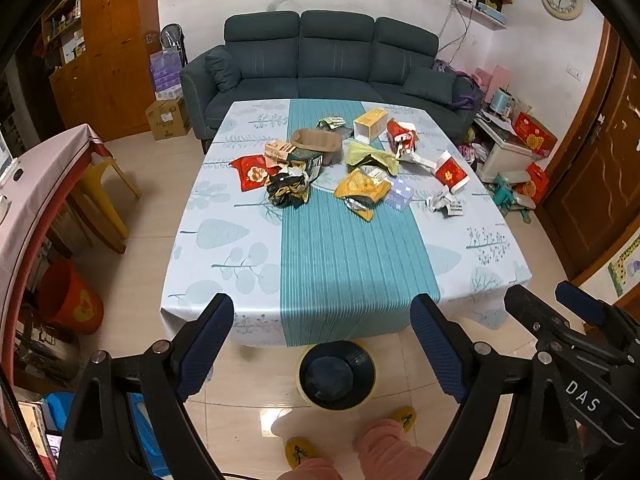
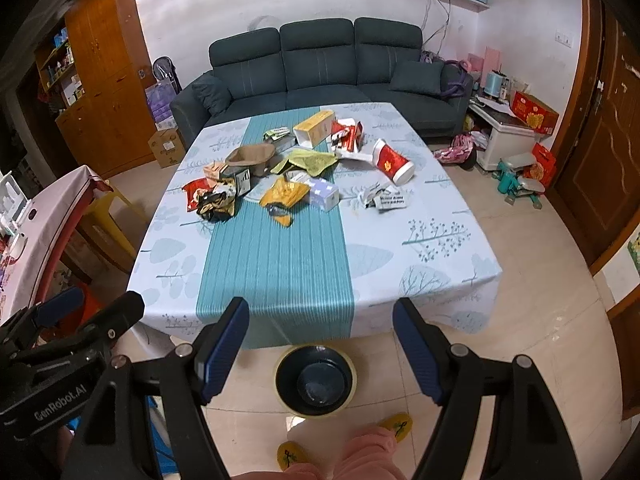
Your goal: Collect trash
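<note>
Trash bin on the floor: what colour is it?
Trash bin: dark inside with a pale yellow rim, clearest in the right wrist view.

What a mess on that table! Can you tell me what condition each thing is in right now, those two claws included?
Left gripper: open, holding nothing.
Right gripper: open, holding nothing.
Bin: on the floor by the table, upright, looks empty.
Red cup: tipped on its side.
Yellow box: lying flat, end open.
Orange packet: torn open, crumpled.
Brown bag: mouth open.

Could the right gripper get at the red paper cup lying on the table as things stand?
Probably yes: the right gripper is open and empty, the red paper cup lies on its side apart from the pile, and only bare tablecloth lies between.
</note>
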Action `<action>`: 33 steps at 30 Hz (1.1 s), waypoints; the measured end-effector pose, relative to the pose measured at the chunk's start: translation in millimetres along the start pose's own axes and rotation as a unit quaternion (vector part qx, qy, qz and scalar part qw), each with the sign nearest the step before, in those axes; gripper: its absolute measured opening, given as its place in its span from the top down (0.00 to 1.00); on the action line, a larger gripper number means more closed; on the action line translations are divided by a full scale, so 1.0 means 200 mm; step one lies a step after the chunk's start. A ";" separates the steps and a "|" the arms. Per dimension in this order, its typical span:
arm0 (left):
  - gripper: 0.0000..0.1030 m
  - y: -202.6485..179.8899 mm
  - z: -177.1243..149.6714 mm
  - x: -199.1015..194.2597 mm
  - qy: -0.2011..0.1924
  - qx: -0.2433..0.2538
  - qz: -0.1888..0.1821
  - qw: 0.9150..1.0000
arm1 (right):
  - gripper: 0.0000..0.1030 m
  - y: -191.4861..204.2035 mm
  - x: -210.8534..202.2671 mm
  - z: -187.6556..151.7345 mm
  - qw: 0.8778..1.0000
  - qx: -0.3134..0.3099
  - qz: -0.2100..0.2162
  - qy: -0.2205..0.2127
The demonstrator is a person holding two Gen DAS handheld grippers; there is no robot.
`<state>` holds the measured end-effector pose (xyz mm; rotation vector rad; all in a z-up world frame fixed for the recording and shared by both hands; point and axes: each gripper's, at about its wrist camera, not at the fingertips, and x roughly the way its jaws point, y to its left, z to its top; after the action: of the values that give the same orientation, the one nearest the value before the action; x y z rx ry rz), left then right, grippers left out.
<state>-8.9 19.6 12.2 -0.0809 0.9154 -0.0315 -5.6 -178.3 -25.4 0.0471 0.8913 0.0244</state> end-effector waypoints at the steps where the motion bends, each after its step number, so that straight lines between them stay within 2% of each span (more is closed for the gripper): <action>1: 0.14 -0.01 0.02 0.01 0.002 0.001 -0.001 1.000 | 0.27 -0.01 0.00 0.01 1.000 0.000 -0.001 -0.001; 9: 0.14 -0.08 0.12 0.12 0.006 0.004 -0.014 1.000 | 0.27 -0.07 0.06 0.11 1.000 0.012 -0.006 0.006; 14: 0.14 -0.16 0.23 0.28 0.013 -0.013 -0.009 1.000 | 0.27 -0.17 0.16 0.20 1.000 0.012 -0.010 0.012; 19: 0.14 -0.31 0.37 0.46 0.021 -0.026 0.007 0.999 | 0.27 -0.33 0.37 0.36 0.999 0.007 0.008 0.034; 24: 0.14 -0.51 0.57 0.68 0.023 -0.041 0.020 0.999 | 0.27 -0.54 0.56 0.60 0.999 -0.015 0.031 0.041; 27: 0.14 -0.65 0.67 0.85 0.040 -0.032 0.014 0.999 | 0.27 -0.66 0.68 0.72 0.997 -0.035 0.043 0.050; 33: 0.14 -0.86 0.74 1.14 0.085 -0.006 -0.007 0.996 | 0.27 -0.81 1.04 0.93 0.990 -0.099 0.058 0.086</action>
<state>248.4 -157.7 -64.7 -0.0975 1.0853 -0.0472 269.8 -336.3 -79.6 -0.0899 1.0539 0.2276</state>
